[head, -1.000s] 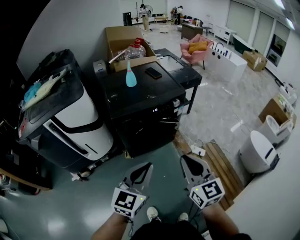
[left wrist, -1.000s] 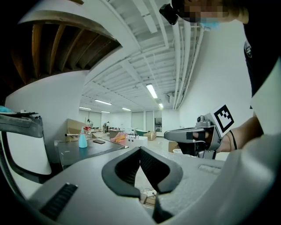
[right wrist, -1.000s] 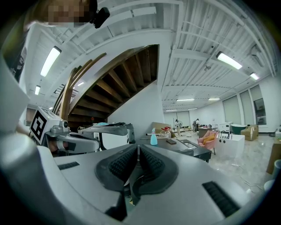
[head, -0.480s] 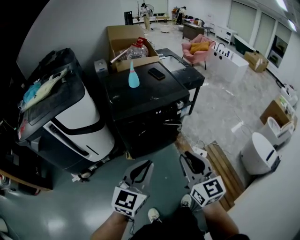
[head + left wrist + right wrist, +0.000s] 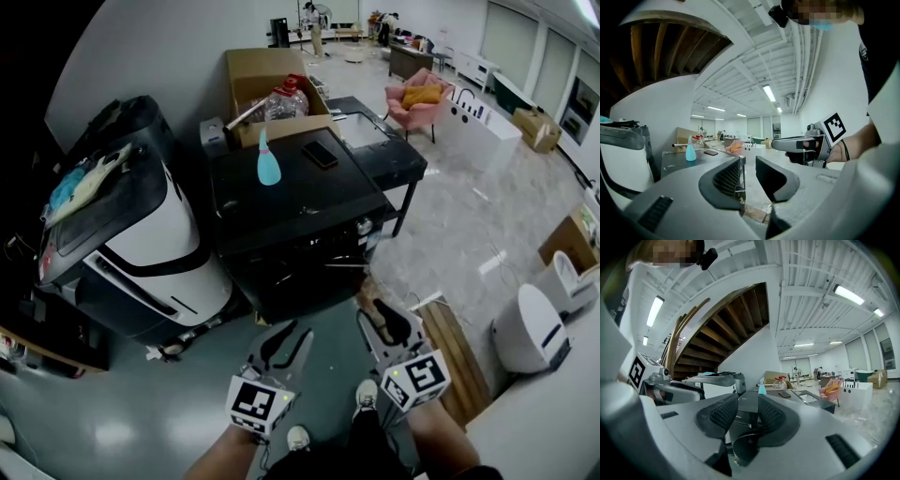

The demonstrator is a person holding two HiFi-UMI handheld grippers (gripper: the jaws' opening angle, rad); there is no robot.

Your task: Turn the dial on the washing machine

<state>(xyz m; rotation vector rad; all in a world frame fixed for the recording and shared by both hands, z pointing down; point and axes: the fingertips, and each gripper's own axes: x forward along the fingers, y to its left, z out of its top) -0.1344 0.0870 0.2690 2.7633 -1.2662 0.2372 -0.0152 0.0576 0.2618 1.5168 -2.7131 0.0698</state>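
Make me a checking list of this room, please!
Surface: washing machine top, mostly bare.
Job's things: small round knob on its front, probably the dial, untouched.
Clutter: teal bottle, phone, cardboard box holding a jug.
Grippers: left gripper and right gripper open; fingers have just been opening, nothing between them.
Cables: white power strip on the floor.
Surroundings: pink armchair, white bin.

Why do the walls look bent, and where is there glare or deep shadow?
Head view: the wide lens bows the pale wall, and lamps glare off the glossy grey-green floor. Left gripper view: the long ceiling strip light is blown out white. Right gripper view: a round black rim frames the picture, and the brown wooden stair underside sits in shadow.
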